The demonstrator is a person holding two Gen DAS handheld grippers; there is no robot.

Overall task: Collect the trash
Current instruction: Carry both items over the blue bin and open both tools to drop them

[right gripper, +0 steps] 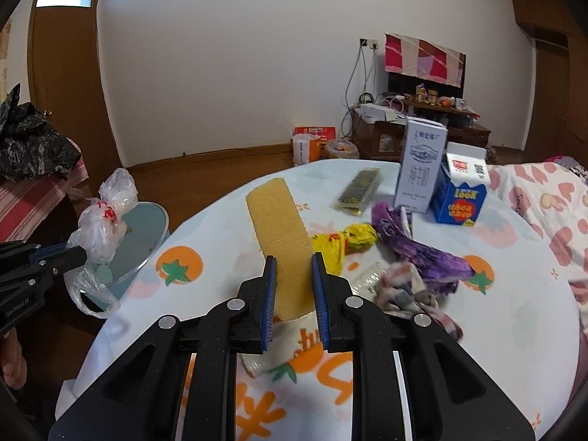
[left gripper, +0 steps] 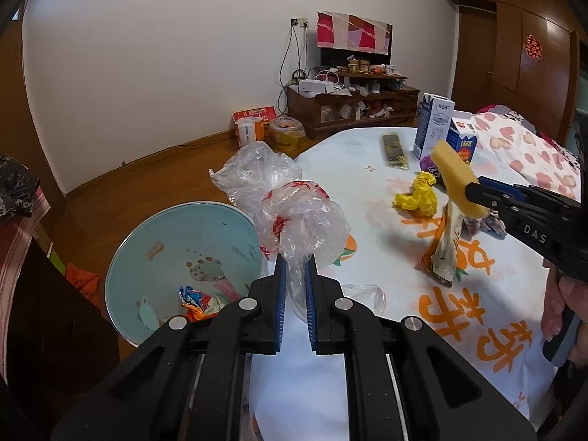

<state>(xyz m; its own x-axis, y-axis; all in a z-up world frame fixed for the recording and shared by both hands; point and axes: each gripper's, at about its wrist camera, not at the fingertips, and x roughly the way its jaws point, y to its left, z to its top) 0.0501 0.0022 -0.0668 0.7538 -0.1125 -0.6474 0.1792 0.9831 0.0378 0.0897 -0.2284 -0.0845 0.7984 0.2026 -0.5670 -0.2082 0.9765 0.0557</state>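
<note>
My left gripper [left gripper: 296, 268] is shut on a crumpled clear plastic bag with red print [left gripper: 294, 220], held above the edge between the table and a light blue bin [left gripper: 176, 242]. The bin holds a few coloured wrappers [left gripper: 198, 301]. My right gripper [right gripper: 294, 275] is shut on a yellow sponge [right gripper: 279, 220] that stands up above the table. In the left wrist view a long beige wrapper [left gripper: 446, 246] hangs from under the sponge [left gripper: 455, 180], its lower end near the tablecloth. The left gripper [right gripper: 73, 255] and its bag [right gripper: 99, 231] show at the left of the right wrist view.
On the tablecloth [right gripper: 514, 312] lie a yellow wrapper [right gripper: 341, 242], a purple wrapper [right gripper: 422, 250], a crumpled patterned scrap [right gripper: 404, 294] and a dark flat packet [right gripper: 358, 191]. A white carton [right gripper: 422, 169] and a blue carton [right gripper: 461, 198] stand behind them. The bin [right gripper: 147, 235] stands left of the table.
</note>
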